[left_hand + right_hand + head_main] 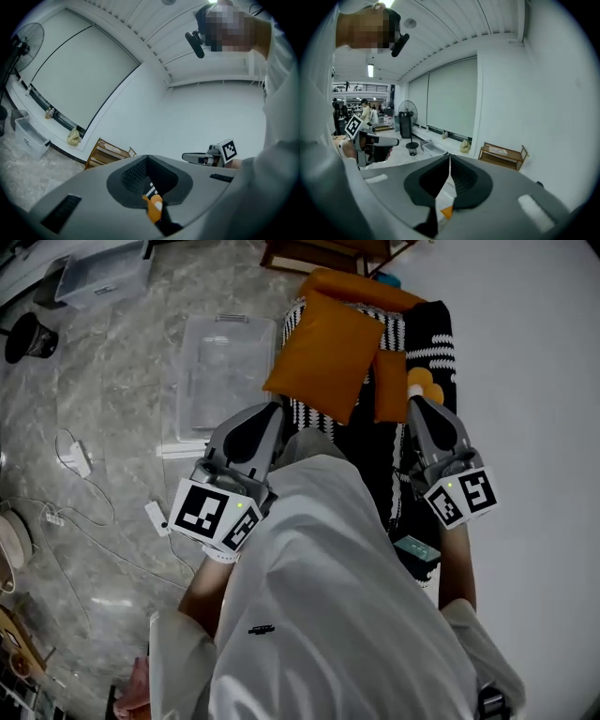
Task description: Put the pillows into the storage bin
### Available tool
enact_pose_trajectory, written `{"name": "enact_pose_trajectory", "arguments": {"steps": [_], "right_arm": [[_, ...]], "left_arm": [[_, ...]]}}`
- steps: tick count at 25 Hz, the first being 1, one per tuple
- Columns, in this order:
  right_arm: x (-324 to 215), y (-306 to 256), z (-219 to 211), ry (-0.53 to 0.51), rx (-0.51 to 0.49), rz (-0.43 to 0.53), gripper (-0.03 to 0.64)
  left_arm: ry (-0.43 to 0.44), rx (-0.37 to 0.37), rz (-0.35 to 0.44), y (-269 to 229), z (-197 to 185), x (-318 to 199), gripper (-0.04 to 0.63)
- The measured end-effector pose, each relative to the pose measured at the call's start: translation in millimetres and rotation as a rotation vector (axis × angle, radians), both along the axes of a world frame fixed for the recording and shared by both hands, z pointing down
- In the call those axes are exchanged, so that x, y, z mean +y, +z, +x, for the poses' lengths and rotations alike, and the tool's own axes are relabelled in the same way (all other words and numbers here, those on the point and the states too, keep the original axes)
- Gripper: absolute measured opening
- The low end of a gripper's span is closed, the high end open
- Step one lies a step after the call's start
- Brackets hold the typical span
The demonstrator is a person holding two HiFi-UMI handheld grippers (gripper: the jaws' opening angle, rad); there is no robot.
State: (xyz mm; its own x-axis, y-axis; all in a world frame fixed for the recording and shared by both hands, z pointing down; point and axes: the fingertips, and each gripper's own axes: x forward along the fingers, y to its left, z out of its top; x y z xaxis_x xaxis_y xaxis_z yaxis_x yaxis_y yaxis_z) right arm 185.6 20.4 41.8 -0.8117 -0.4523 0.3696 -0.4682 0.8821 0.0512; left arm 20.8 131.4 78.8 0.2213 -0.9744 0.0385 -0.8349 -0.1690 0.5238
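Item: orange pillows [323, 352], several, heaped on a black-and-white striped seat [433, 343] beside the clear storage bin [225, 371] on the floor. Probably light, soft and squashy with a slippery cover, so bite deep at a corner seam. Left gripper [147, 157] and right gripper [450, 157]: both clenched, nothing between them.

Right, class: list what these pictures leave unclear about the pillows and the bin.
- Head view: how many pillows; the orange pillow covers the stack.
- Head view: storage bin contents; clear plastic blurs against the floor.
- Right gripper view: whether the shut right gripper holds fabric; only an orange sliver shows.
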Motion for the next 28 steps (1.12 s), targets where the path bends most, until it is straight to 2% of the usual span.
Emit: {"name": "enact_pose_trajectory", "arguments": {"steps": [4,9,19,23,28], "right_arm": [[-9.8,7.4,-42.0,-0.091,0.01,-0.041,0.038],[-26.7,31.0,-66.9,-0.16,0.034,-0.114,0.049],[-68.3,91.8,-73.3,-0.209,0.084,-0.136,0.094],[-96.1,119.1,-86.2,-0.229,0.05,-0.147,0.096],[-120.2,170.6,-91.8,-0.279,0.112,-0.167,0.151]], "left_arm": [[-0.043,0.023,-0.015,7.7,-18.1,-2.2,0.008],[-0.049,0.028,-0.049,26.9,-27.6,-25.9,0.008],[-0.033,0.025,-0.153,84.7,-17.7,-68.3,0.009],[-0.043,0.027,-0.204,110.5,-21.6,-87.7,0.008],[-0.062,0.027,-0.232,132.4,-22.9,-107.3,0.008]]}}
